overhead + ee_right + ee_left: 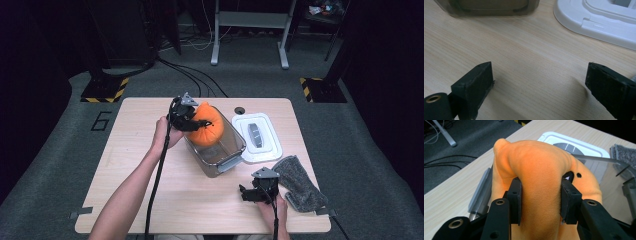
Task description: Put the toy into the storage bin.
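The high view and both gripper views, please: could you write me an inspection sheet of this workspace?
Surface: light wooden table, level, no spills seen.
Job's things: orange plush toy held at the mouth of the clear container, partly inside; white lid lies off, beside the container.
Clutter: grey cloth at the table's right front; small dark round thing behind the lid.
Grippers: left claw shut on the plush toy, pads pressing into it; right claw open, nothing between its jaws, low over bare wood.
Cables: one trails from each claw; more run across the floor behind the table.
Surroundings: grey carpet, striped stand bases, a white frame, a floor mark "6".
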